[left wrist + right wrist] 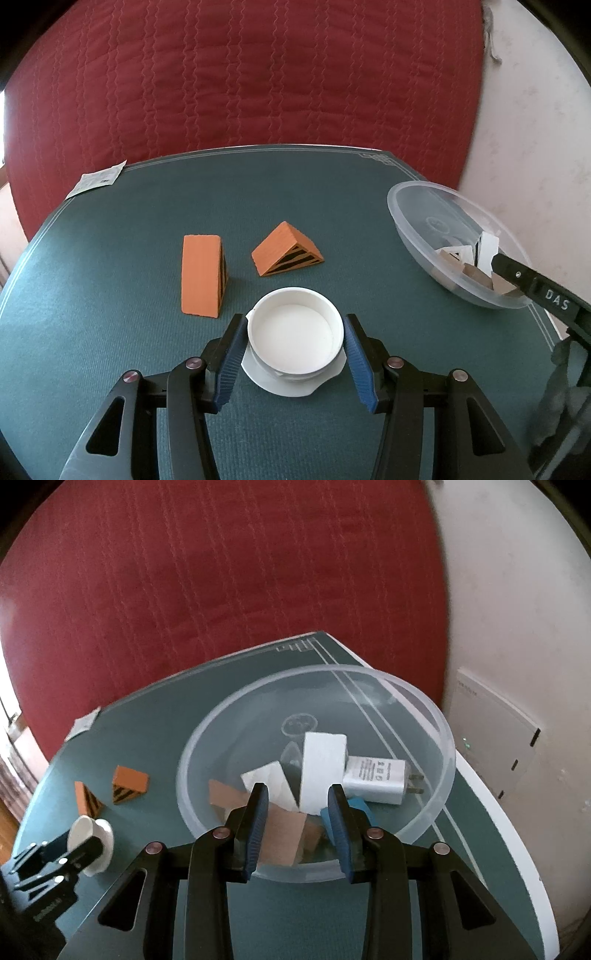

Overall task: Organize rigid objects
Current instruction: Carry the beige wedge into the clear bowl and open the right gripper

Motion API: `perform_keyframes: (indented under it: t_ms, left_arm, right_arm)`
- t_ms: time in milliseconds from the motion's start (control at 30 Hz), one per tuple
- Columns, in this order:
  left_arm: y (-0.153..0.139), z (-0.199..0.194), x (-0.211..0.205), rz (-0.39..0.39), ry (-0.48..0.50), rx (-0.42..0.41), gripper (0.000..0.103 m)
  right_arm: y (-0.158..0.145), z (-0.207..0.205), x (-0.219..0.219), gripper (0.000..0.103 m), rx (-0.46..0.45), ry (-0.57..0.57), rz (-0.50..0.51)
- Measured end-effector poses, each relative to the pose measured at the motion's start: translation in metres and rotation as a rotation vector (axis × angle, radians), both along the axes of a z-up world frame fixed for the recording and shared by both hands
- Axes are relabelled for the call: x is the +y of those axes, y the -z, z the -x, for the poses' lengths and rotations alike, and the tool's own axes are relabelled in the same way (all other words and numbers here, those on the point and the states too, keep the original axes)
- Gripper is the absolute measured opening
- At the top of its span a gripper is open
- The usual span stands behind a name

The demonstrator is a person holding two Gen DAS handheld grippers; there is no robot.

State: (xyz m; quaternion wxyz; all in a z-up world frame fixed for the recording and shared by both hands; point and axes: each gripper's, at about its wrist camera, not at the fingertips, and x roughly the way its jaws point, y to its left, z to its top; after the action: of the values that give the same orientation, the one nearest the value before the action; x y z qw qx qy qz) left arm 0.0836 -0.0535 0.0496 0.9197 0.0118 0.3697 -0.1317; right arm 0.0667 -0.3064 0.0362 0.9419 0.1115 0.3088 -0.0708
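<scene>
A white round cup (295, 332) on a white saucer (291, 384) sits on the green table between the fingers of my left gripper (295, 325), which is open around it; whether the pads touch it is unclear. Two orange wedge blocks (201, 275) (286, 251) lie beyond it. My right gripper (297, 794) is open over a clear plastic bowl (424, 705). The bowl holds a white block (323, 771), a white charger (376, 779), a white wedge (269, 779), brown wedges (284, 834) and a blue piece (360, 806). The bowl (406, 206) also shows in the left wrist view.
A paper slip (98, 179) lies at the table's far left corner. A red quilted bed (240, 74) lies behind the table. A white wall (517, 609) with a white box (491, 738) is to the right. The table's right edge (517, 867) is near the bowl.
</scene>
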Motion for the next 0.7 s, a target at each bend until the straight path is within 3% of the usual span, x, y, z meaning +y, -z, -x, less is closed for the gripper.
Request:
perform_keyframes:
  t_ms: [700]
  left_arm:
    - [-0.0031,0.0018,-0.0072,-0.04,0.002,-0.016,0.055]
  right_arm:
    - [-0.0048,0.0084,-0.0019,0.035,-0.035,0.016,-0.001]
